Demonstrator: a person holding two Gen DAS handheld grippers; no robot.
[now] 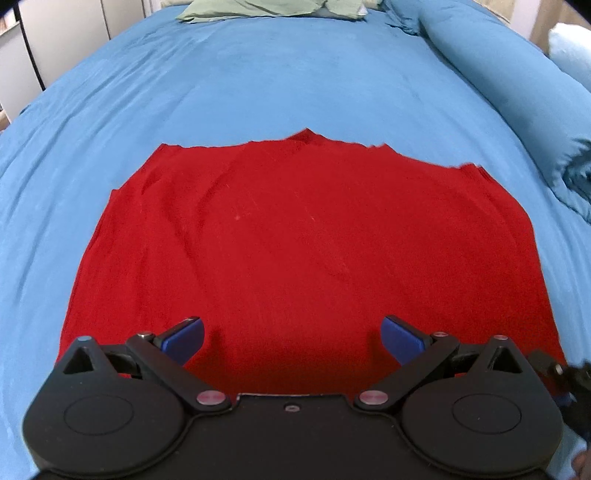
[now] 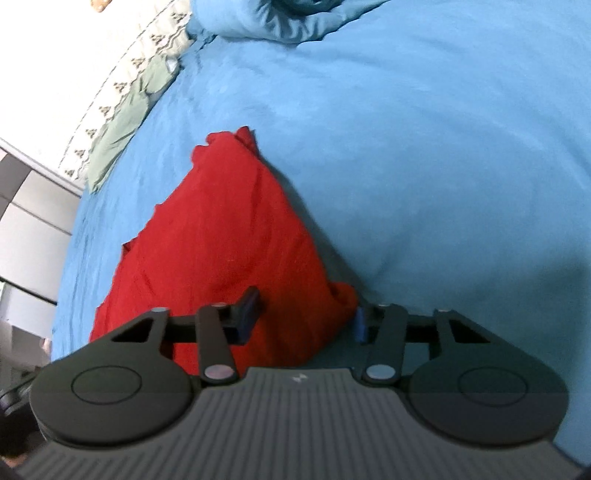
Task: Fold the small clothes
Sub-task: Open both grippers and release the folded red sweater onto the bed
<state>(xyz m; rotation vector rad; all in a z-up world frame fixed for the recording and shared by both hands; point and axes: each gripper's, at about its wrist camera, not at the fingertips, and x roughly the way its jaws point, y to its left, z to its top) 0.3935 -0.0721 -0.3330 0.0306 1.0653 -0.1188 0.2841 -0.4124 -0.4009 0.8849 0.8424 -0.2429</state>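
Observation:
A red garment (image 1: 295, 240) lies spread flat on the blue bedsheet (image 1: 258, 81). My left gripper (image 1: 293, 341) is open and empty, its blue fingertips (image 1: 184, 339) hovering over the garment's near edge. In the right wrist view the red garment (image 2: 221, 236) runs away to the upper left. My right gripper (image 2: 306, 317) is open with the garment's near corner bunched between its fingers (image 2: 249, 314), the cloth resting against the right one. I cannot tell if it grips.
A rolled blue duvet (image 1: 517, 74) lies along the right side of the bed. A folded green cloth (image 1: 266, 9) sits at the far end. White cabinets (image 2: 29, 229) stand beyond the bed's edge.

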